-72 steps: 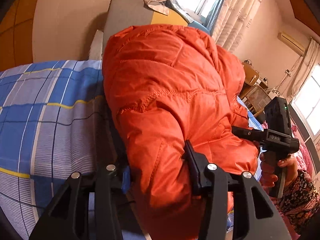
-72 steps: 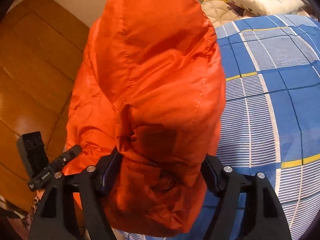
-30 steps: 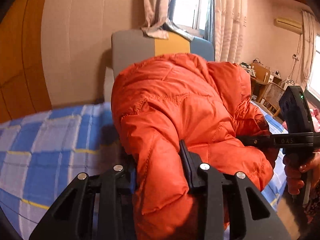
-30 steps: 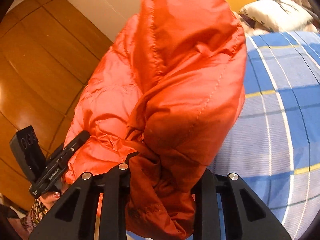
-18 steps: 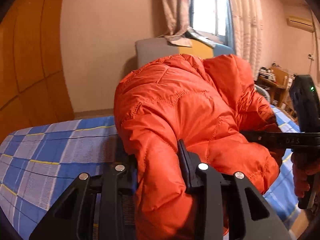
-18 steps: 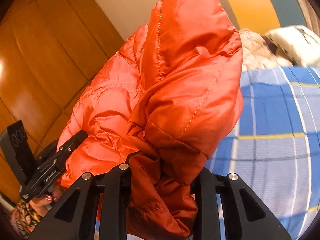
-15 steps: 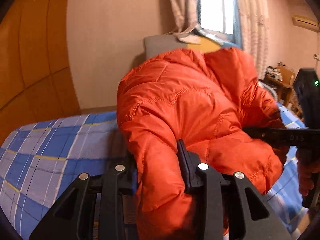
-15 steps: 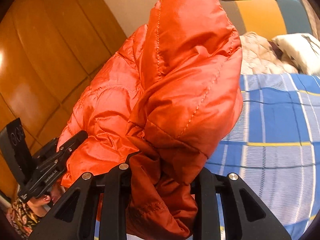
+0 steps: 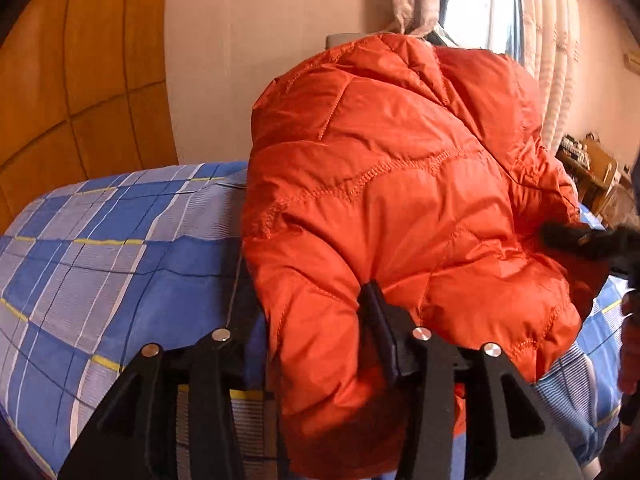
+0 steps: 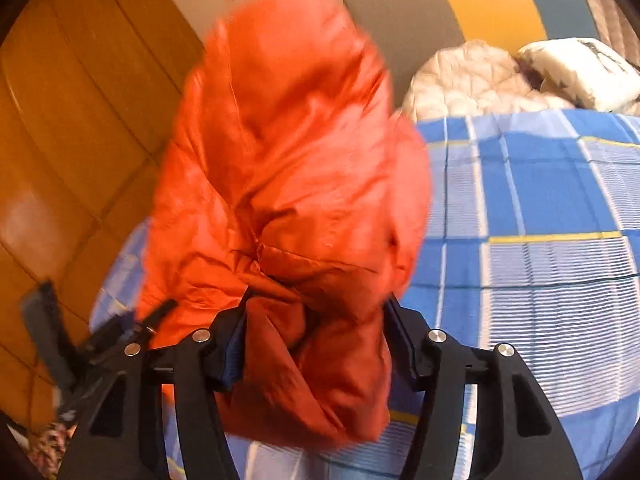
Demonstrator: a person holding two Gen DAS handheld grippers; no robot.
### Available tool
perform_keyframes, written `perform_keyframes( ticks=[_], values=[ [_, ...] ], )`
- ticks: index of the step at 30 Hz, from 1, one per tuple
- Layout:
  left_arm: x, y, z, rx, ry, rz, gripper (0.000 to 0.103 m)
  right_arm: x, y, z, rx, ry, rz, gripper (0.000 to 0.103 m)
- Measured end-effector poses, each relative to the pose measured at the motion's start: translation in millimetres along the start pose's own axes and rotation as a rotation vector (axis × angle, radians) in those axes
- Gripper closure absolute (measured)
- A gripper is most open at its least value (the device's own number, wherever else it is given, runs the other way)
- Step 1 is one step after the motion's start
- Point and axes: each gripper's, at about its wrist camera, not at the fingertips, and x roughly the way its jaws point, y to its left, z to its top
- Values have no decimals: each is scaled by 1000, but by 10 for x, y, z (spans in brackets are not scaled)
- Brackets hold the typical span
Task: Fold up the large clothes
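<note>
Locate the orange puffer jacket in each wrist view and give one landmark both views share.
Left wrist: orange puffer jacket fills centre and right, pinched in the left gripper at bottom centre.
Right wrist: it fills centre-left, blurred, bunched in the right gripper at the bottom.
Shared landmark: the blue plaid bedspread, left of the jacket in the left view, right of it in the right view.

My left matte-black two-finger gripper [image 9: 316,332] has angular plastic arms studded with round silver screws. My right matte-black gripper [image 10: 316,320] matches, with blue finger pads [image 10: 234,344]. A floral-patterned sleeve [image 10: 48,446] peeks out.
</note>
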Motion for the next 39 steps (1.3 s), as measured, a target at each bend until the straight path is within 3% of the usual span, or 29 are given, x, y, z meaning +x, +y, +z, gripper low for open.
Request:
perform_keyframes(
  ticks=[4, 7, 8, 10, 13, 15, 19, 23, 27, 39],
  values=[
    [-128, 15, -77, -30, -13, 26, 51, -221, 158, 205, -80, -106, -20, 46],
    [-265, -10, -127, -24, -35, 68, 44, -176, 430, 455, -198, -149, -68, 67],
    [-283, -25, -142, -17, -39, 96, 44, -109, 487, 545, -212, -144, -72, 79],
    [-301, -37, -158, -3, -32, 168, 43, 62, 569, 679, -227, -122, -93, 86],
    [-289, -92, -133, 8, -9, 210, 43, 430, 594, 796, -226, -57, -159, 86],
    [-245, -140, -110, 32, 4, 230, 43, 704, 530, 792, -233, 8, -228, 92],
    [-201, -219, -68, 35, 5, 186, 43, 1113, 341, 702, -265, 65, -379, 94],
    [-96, -312, -13, 65, 5, 163, 42, 1323, 40, 654, -190, 107, -396, 94],
    [0, -273, -1, 30, 37, 121, 37, 1310, -178, 577, -127, 117, -358, 94],
    [-43, -233, -77, 23, 77, 170, 38, 620, 67, 266, -205, 8, -393, 94]
  ],
)
